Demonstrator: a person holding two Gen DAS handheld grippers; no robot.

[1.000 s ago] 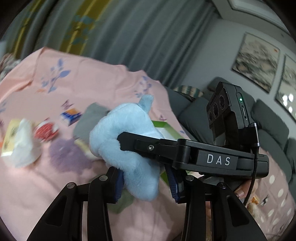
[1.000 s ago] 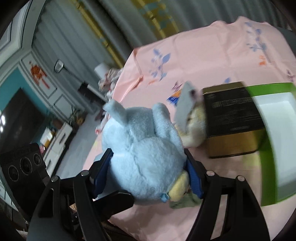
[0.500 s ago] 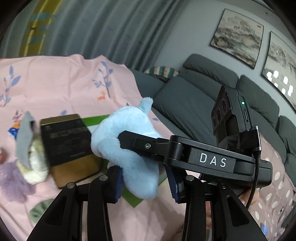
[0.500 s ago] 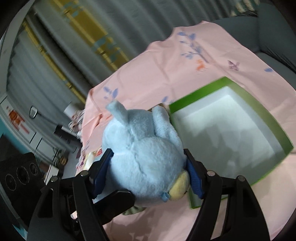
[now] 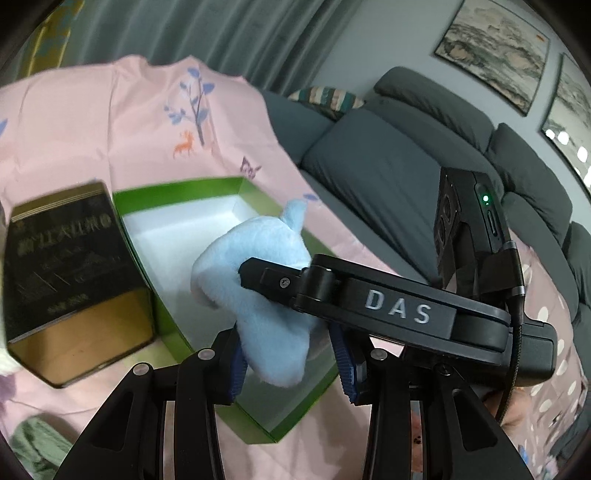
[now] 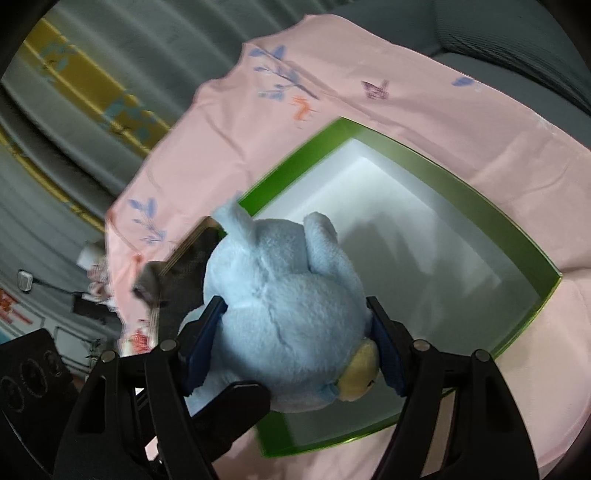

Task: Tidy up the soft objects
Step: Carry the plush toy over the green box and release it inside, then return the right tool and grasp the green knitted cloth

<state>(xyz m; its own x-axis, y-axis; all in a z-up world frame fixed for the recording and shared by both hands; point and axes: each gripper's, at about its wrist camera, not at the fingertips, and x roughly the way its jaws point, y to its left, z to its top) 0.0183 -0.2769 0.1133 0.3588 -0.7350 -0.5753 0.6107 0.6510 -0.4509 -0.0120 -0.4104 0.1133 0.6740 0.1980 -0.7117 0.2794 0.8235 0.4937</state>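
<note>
Blue pads line both sets of tongs, and both clench one pale blue plush toy [image 6: 288, 317]. In the right wrist view the right gripper [image 6: 295, 347] squeezes the toy's round body from either side, its pads pressed into the fur; a yellow patch of the toy [image 6: 360, 373] sits against the right pad. In the left wrist view the left gripper [image 5: 288, 358] pinches the toy's [image 5: 266, 280] lower end between its pads, while a finger of the right gripper, marked DAS, crosses in front of the toy from the right.

Held up by both grippers, the toy hangs above the near left part of a green box [image 6: 517, 236] with a white inside. Nothing shows in the visible part of the box [image 5: 177, 188], and the toy does not touch its floor. One pointed end of the toy [image 6: 236, 221] sticks up toward the far side.

Under the box lies a pink cloth [image 6: 406, 96] printed with blue leaves and a small orange deer. Just left of the box, touching or nearly touching its wall, stands a black and gold tin [image 5: 70, 280]. A green fabric lump [image 5: 33, 439] lies on the cloth [image 5: 92, 122] at the near left edge of the left wrist view.

Farther off, right of the cloth, is a grey sofa [image 5: 388, 162] with a striped cushion [image 5: 325, 98]. Grey curtains [image 5: 184, 29] hang at the far side, and two framed pictures [image 5: 495, 48] hang on the wall above the sofa.
</note>
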